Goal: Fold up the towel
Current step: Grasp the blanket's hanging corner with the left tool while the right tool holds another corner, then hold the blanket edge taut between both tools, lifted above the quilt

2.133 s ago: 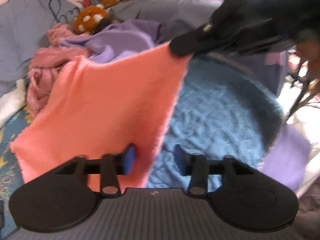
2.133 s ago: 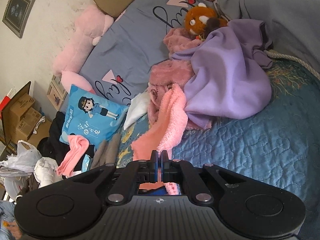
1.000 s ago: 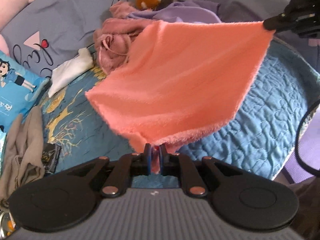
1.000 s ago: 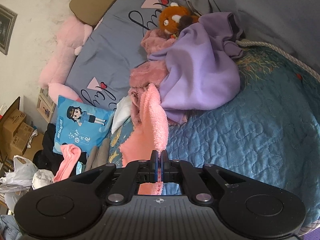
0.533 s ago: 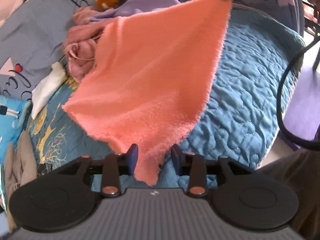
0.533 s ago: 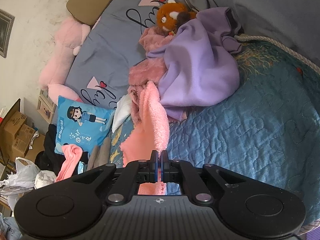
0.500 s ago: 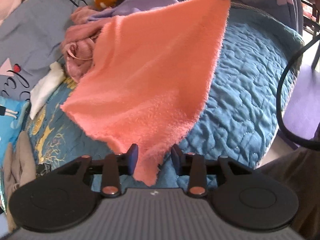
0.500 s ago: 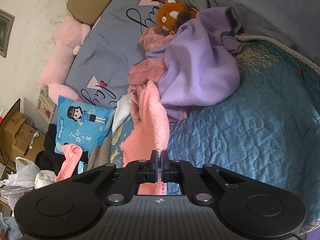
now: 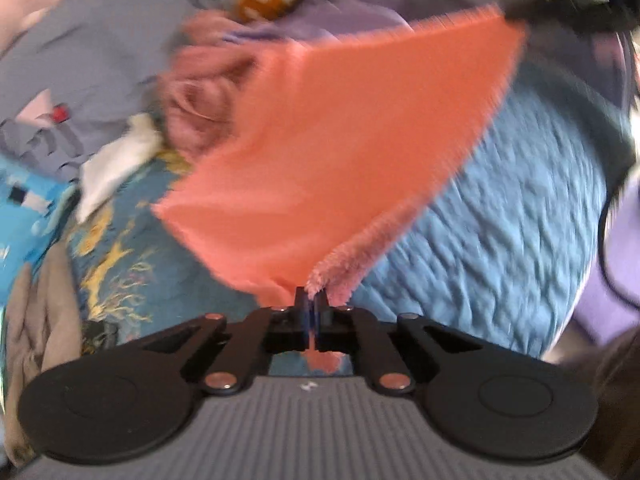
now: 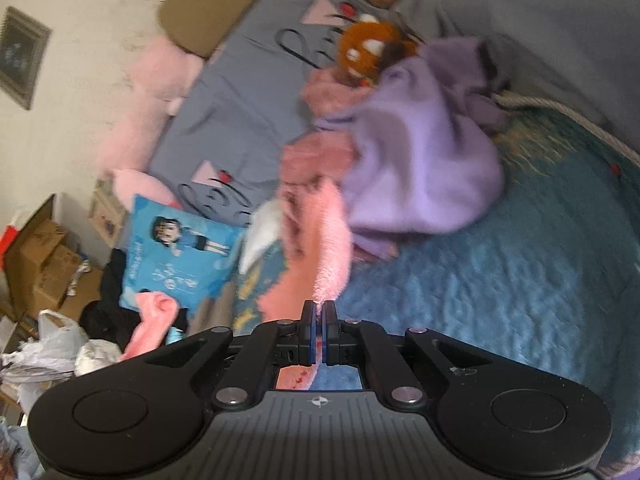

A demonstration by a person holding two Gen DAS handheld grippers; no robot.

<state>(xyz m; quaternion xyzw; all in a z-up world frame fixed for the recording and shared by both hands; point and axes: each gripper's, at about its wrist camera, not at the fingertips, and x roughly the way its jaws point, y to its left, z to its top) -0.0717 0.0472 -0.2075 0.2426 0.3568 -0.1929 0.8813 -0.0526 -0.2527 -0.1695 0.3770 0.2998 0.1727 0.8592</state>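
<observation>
A: What is the largest thing in my views?

B: The bed (image 9: 520, 216), under a blue quilt. On its far side lie a purple blanket (image 10: 420, 168), a grey pillow (image 10: 248, 92) and a blue cushion (image 10: 176, 256). Both frames are motion-blurred.

A: And where is the towel?

B: The towel (image 9: 344, 136), salmon-orange, hangs in the air above the quilt, spread as a sheet between my two tongs. It touches neither quilt nor blanket, as far as the blur lets me tell.

A: How does my left gripper stand?

B: The left gripper (image 9: 311, 312) has its jaws pressed together on the towel's lowest corner; a scrap of cloth shows below the jaws.

A: And the right?

B: The right gripper (image 10: 318, 322) is clamped on another corner. In the left view that corner is the upper right one, at the dark tip of the tongs; in the right view the towel runs edge-on, forward from the jaws.
</observation>
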